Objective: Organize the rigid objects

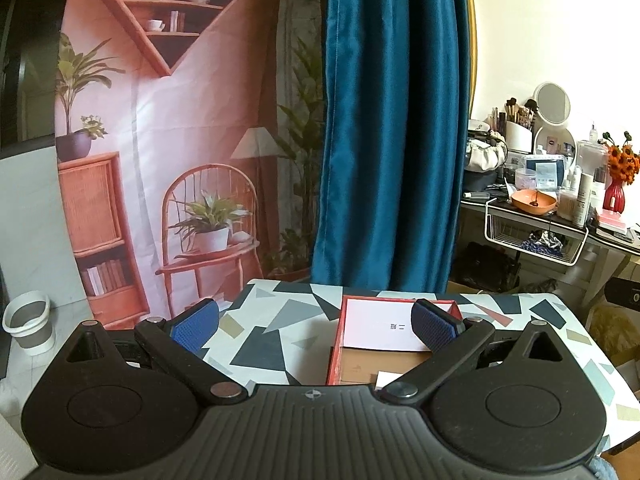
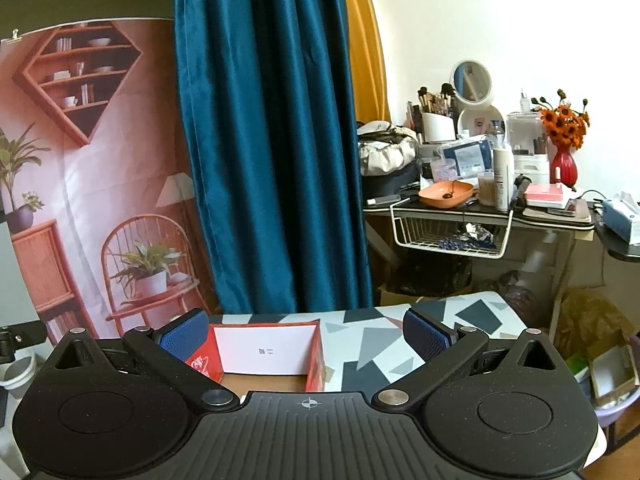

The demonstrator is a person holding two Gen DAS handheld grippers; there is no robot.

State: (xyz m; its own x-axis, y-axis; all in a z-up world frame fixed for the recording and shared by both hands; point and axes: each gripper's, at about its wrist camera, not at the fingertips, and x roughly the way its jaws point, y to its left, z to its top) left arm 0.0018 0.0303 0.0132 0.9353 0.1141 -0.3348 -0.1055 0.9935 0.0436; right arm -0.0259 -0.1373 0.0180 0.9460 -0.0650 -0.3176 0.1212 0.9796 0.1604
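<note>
Left gripper (image 1: 315, 330) is hovering over the worktop (image 1: 276, 332), fingers (image 1: 195, 330) spread wide, pinching nothing. Blue pads are facing inward. Right-hand pad is overlapping the red box (image 1: 335, 354) in the left wrist view, near its far right corner; cannot tell if it is touching.

Red box is sitting open on the patterned worktop, brown cardboard floor showing inside. A white card (image 1: 380, 328) with small printed characters is leaning against the far inner wall. A second white corner of paper (image 1: 386, 379) is showing at the near edge, mostly hidden by the gripper body.

Right gripper (image 2: 308, 340) is also hovering, fingers (image 2: 426, 338) spread wide, holding nothing. In the right wrist view the red box (image 2: 314, 368) is lying low and left of centre, between the two fingers but nearer the left one. Left pad is overlapping the box's left wall. White card (image 2: 266, 350) is standing against the back wall here too.

Behind the worktop: blue curtain (image 1: 394, 120) hanging, printed backdrop (image 1: 168, 140) of shelves and plants to its left. A cluttered dressing table (image 2: 480, 208) is standing to the right, with an orange bowl (image 2: 445, 193), round mirror (image 2: 471, 80), red vase (image 2: 563, 168) of orange flowers, wire basket (image 2: 450, 234) slung under it. White bucket (image 1: 28, 320) is sitting on the floor at far left.
</note>
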